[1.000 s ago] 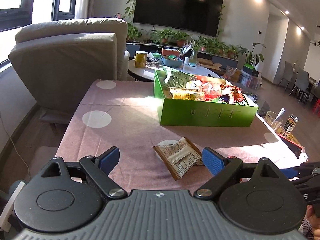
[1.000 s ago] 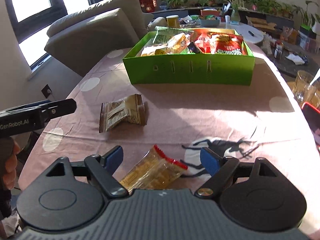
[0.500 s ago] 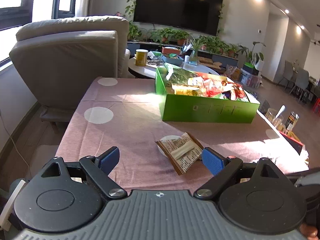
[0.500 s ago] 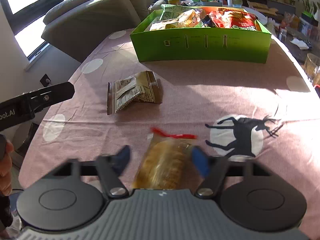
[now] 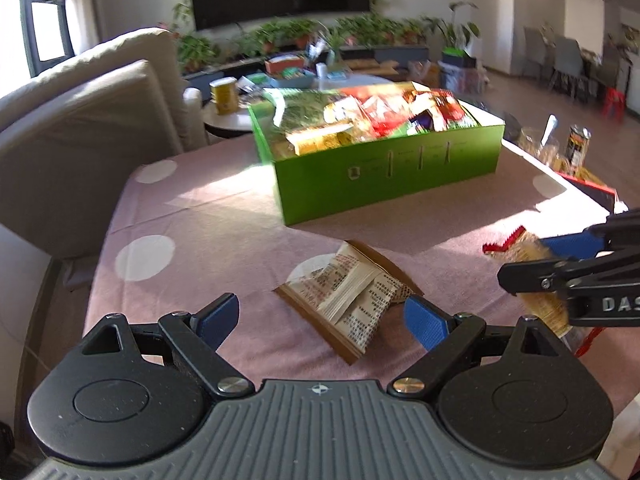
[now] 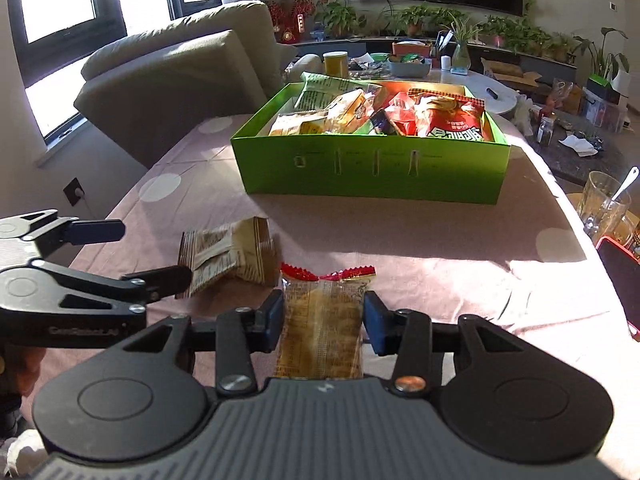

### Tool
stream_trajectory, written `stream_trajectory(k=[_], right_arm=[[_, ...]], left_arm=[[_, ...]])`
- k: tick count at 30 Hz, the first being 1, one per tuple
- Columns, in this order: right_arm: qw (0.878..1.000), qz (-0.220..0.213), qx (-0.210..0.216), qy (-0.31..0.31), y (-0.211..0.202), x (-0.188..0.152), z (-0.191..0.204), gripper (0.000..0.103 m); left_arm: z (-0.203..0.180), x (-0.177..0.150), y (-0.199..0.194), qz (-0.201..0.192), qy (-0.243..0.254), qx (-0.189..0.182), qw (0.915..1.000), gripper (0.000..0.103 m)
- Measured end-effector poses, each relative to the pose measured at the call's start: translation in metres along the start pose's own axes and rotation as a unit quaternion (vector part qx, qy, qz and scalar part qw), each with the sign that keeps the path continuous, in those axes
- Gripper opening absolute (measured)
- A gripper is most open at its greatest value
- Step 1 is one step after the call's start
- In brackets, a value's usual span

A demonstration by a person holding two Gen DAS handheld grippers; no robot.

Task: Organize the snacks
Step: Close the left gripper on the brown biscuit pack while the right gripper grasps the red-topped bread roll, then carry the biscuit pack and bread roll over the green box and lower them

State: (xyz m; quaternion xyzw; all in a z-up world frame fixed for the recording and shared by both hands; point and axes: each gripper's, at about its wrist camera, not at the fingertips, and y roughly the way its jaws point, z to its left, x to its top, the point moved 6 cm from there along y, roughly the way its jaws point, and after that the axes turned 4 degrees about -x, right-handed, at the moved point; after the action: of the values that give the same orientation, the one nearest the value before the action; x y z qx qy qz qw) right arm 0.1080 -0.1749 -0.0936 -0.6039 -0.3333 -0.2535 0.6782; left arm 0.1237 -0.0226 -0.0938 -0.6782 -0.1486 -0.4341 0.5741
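We judge the clear yellow snack packet point(image 6: 320, 332) with red crimped ends as light, soft and slippery, with something brittle inside, so we take it by its long sides near the middle, gently. It lies on the pink counter point(image 6: 440, 272) between the right tongs point(image 6: 323, 322), whose jaws are closing and seem just to reach its edges. The brown printed packet point(image 5: 352, 296), creased and flat, lies just ahead of the left tongs point(image 5: 320, 320), which stand wide open, and the full green box point(image 6: 372, 172) waits behind.
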Motion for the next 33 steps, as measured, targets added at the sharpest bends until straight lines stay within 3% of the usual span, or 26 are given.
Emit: stream_trajectory(k=[6, 11, 18, 22, 26, 28, 33], right_arm=[[1.0, 0.003, 0.001, 0.015, 0.008, 0.006, -0.009, 0.061], [1.0, 0.0, 0.003, 0.027, 0.01, 0.012, -0.014, 0.061], [0.999, -0.008, 0.007, 0.042, 0.012, 0.021, -0.023, 0.061], [0.999, -0.008, 0.007, 0.048, 0.016, 0.023, -0.028, 0.061], [0.998, -0.007, 0.006, 0.055, 0.021, 0.026, -0.033, 0.061], [0.998, -0.006, 0.006, 0.057, 0.023, 0.027, -0.034, 0.061], [0.998, -0.009, 0.008, 0.058, 0.023, 0.029, -0.034, 0.061]], left_arm=[[-0.013, -0.001, 0.019, 0.031, 0.046, -0.04, 0.9977, 0.089], [-0.015, 0.006, 0.037, 0.039, 0.07, -0.028, 0.9964, 0.089], [-0.008, 0.016, 0.061, 0.056, 0.045, -0.021, 0.9972, 0.089], [-0.002, 0.018, 0.072, 0.06, 0.006, -0.023, 0.9979, 0.088], [0.004, 0.02, 0.076, 0.051, -0.04, -0.025, 0.9976, 0.074], [0.003, 0.021, 0.074, 0.044, -0.038, -0.022, 0.9981, 0.059], [0.005, 0.02, 0.067, 0.035, -0.063, -0.017, 0.9972, 0.056]])
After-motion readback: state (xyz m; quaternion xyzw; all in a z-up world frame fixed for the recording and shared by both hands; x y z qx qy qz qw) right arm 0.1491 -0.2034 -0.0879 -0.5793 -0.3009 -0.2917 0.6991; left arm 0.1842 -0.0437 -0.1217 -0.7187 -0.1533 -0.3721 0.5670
